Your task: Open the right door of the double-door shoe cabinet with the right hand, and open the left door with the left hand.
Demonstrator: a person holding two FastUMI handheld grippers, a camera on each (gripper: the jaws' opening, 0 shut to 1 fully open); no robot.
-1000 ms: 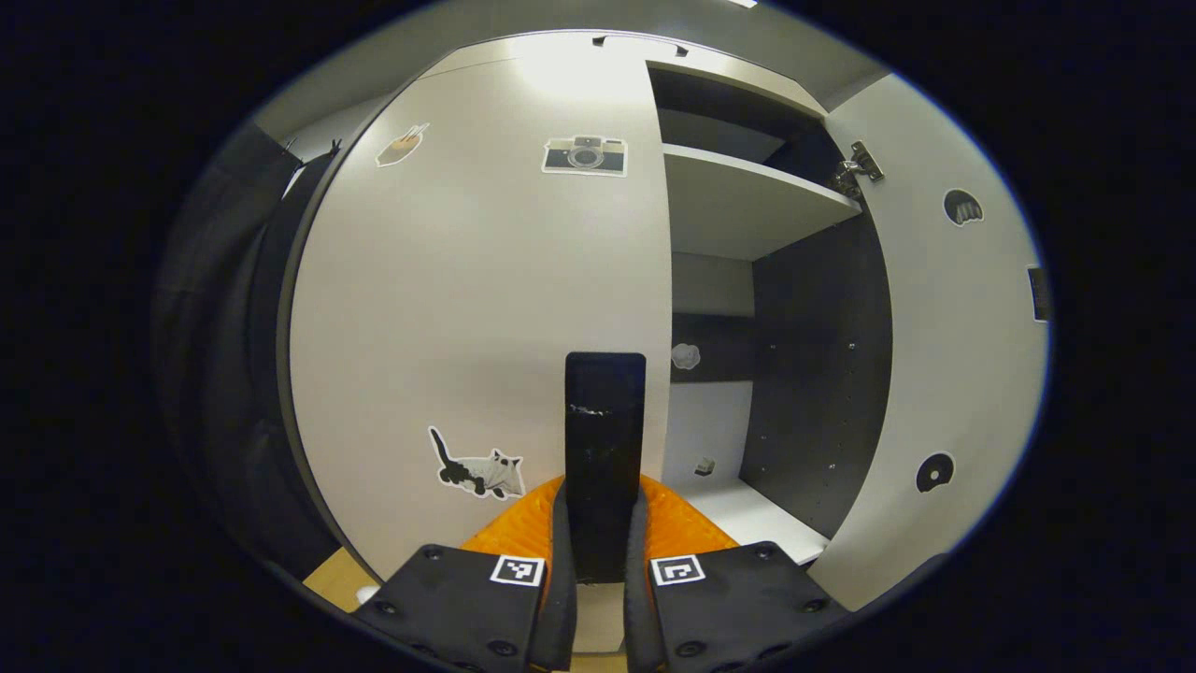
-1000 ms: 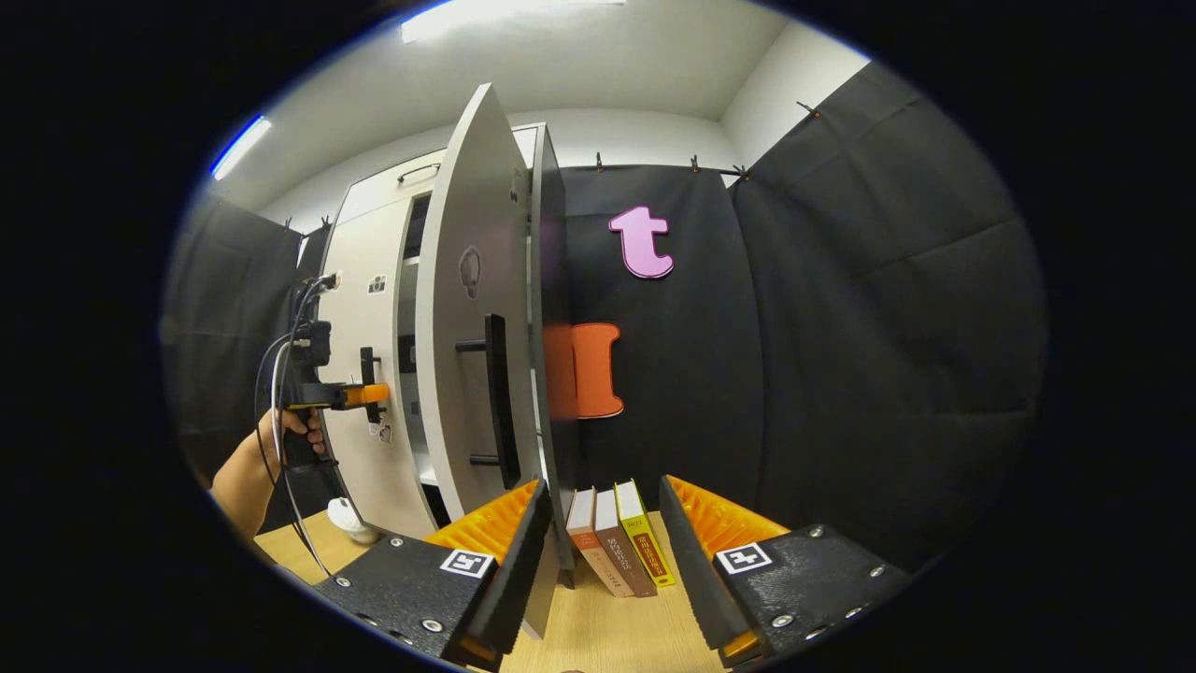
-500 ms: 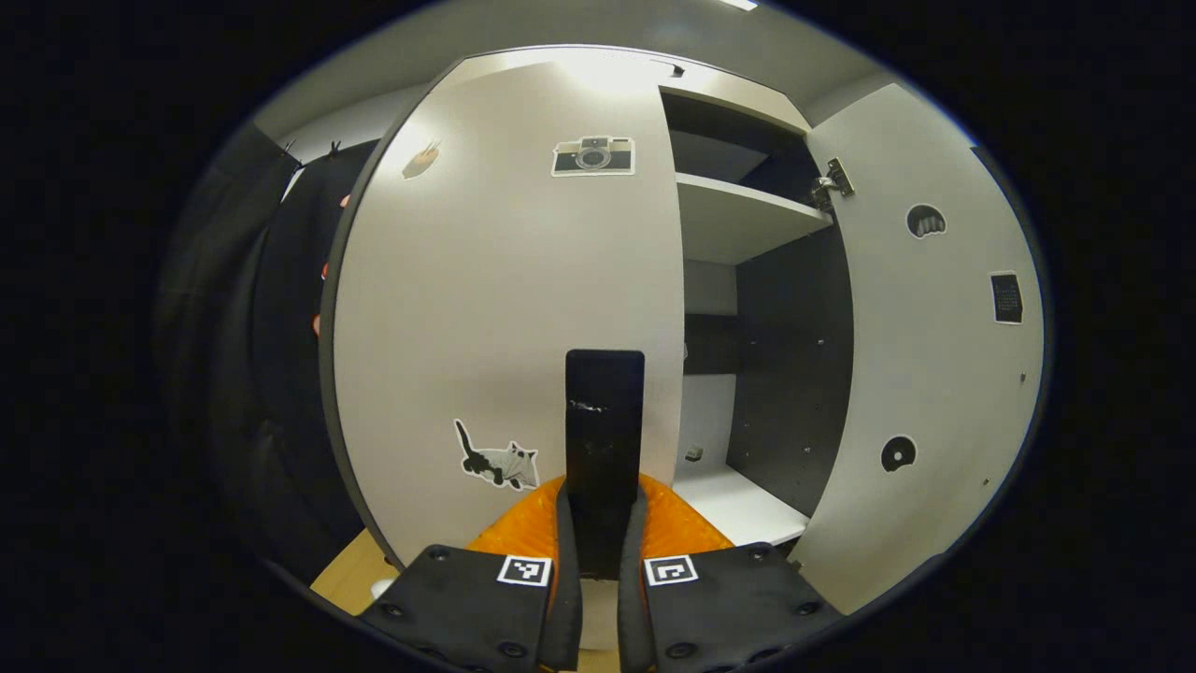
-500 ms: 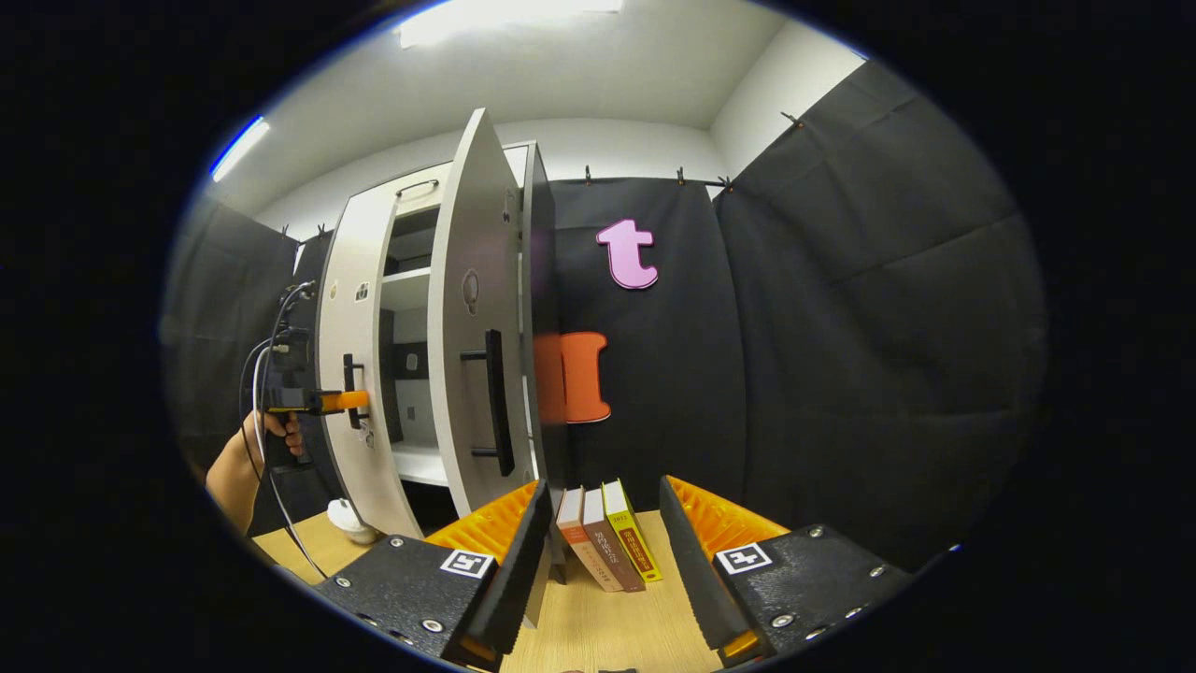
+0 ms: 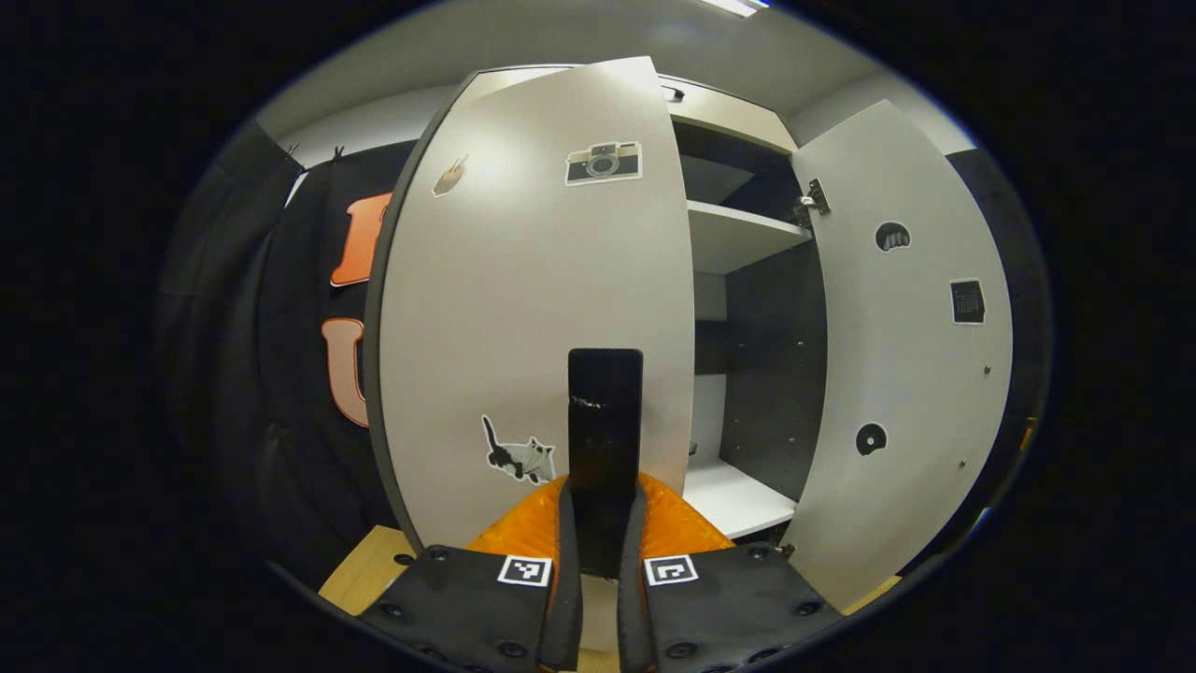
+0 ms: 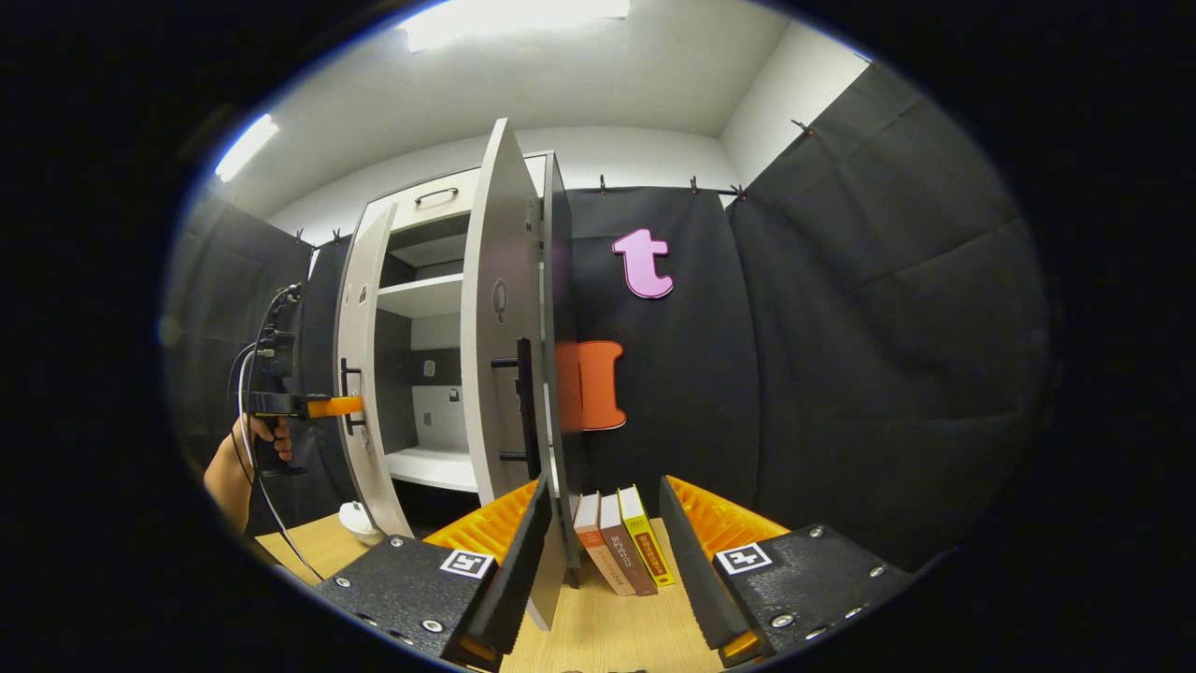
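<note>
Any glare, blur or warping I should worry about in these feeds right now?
Left gripper view: glare near the top of the left door, its edges bowed by the fisheye; handle sharp. Right gripper view: ceiling light blown out, right door curved, books clear.

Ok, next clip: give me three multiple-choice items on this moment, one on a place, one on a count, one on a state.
1. Where do the upright books stand?
A. on the wooden tabletop beside the open right door
B. on the cabinet's top shelf
C. on the floor

2. How many of those books are there?
A. one
B. three
C. five

3. What is the left gripper doing?
A. hanging open
B. shut on the left door's black bar handle
C. holding a book

Key: 1 A, the right gripper view shows them on the wood by the door's foot; 2 B, three spines side by side; 3 B, its orange fingers press both sides of the bar.
</note>
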